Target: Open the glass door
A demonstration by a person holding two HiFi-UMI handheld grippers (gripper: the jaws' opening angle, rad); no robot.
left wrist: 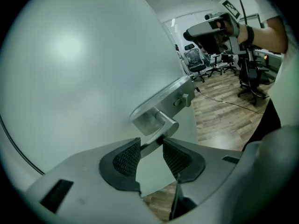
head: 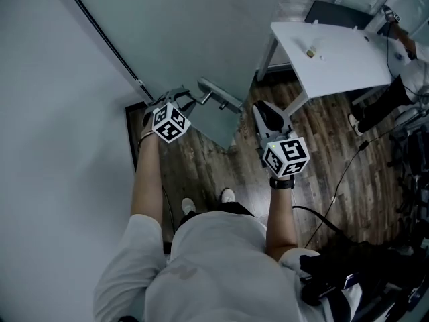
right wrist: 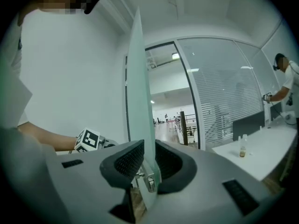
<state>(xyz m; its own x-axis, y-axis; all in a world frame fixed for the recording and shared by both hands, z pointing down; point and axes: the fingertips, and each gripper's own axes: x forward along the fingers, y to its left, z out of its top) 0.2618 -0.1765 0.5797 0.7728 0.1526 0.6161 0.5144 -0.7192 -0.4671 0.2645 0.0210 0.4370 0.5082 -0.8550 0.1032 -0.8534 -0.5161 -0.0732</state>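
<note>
Looks down on a dark plank floor (head: pixel 201 173) and the frosted glass door (head: pixel 201 32), standing ajar, swung off its black frame beside the pale wall. Takes in a white table (head: pixel 348 59) to the right, well apart from the door, with a second person (head: pixel 402 79) at its far end. Shows the left gripper (head: pixel 191 99) up against the door's face, clamped on the metal lever handle (head: pixel 218 94), with the bar crossing between both ribbed pads. Has the right gripper (head: pixel 261 109) held about level just beside the door's free edge, jaws apart and gripping nothing. Lines that edge and its lock plate (right wrist: pixel 148 183) up in the gap beyond the pads. Leaves a small bottle (head: pixel 312 51) upright on the table.
</note>
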